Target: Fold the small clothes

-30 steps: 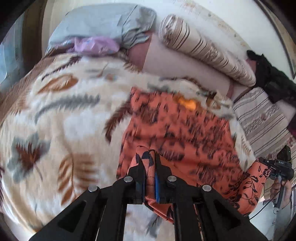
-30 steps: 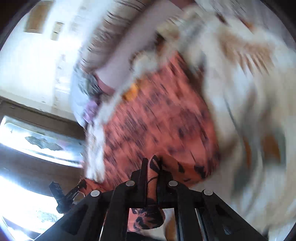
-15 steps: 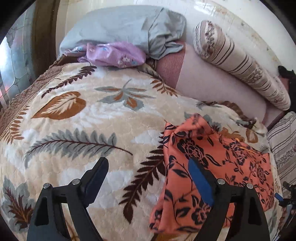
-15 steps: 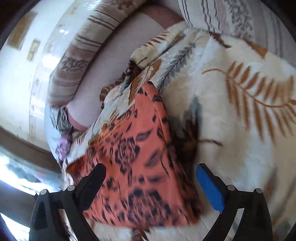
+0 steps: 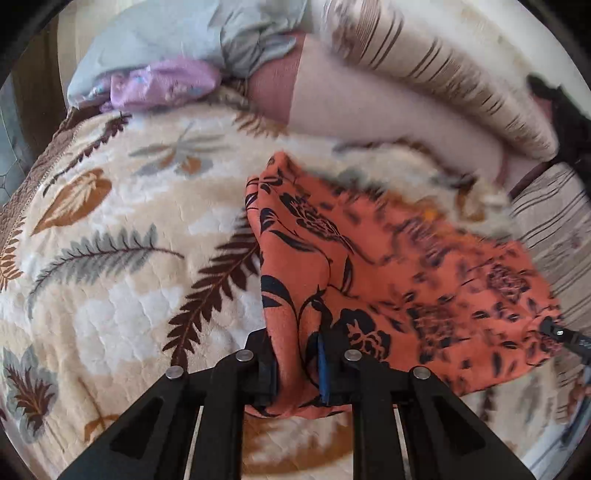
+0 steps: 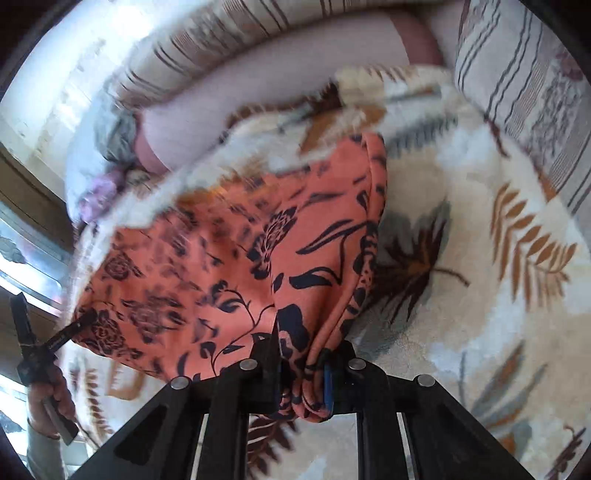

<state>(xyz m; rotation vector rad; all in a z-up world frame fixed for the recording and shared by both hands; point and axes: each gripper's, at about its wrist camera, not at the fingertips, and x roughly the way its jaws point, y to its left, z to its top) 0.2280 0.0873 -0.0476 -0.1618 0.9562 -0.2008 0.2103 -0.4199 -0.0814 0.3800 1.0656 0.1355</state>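
An orange garment with a black flower print (image 5: 388, 266) lies folded on a cream blanket with leaf patterns (image 5: 129, 295). My left gripper (image 5: 297, 363) is closing on the garment's near left corner, and a bunched fold of cloth is pinched between its pads. In the right wrist view the same garment (image 6: 229, 266) is bunched at its near right corner in my right gripper (image 6: 301, 373), whose jaws are also closing on it. The left gripper (image 6: 74, 326) shows at the far corner, held by a hand (image 6: 48, 398). The picture is blurred by motion.
At the head of the bed lie a grey pillow (image 5: 177, 33), a purple cloth (image 5: 162, 83), a striped bolster (image 5: 424, 85) and a pink sheet (image 5: 369, 118). A black cloth (image 5: 565, 110) sits at the far right. A striped pillow (image 6: 535, 92) borders the blanket (image 6: 480, 295).
Both grippers let go of the garment, stood wide open over it half a second ago, and have now closed again on its near corners.
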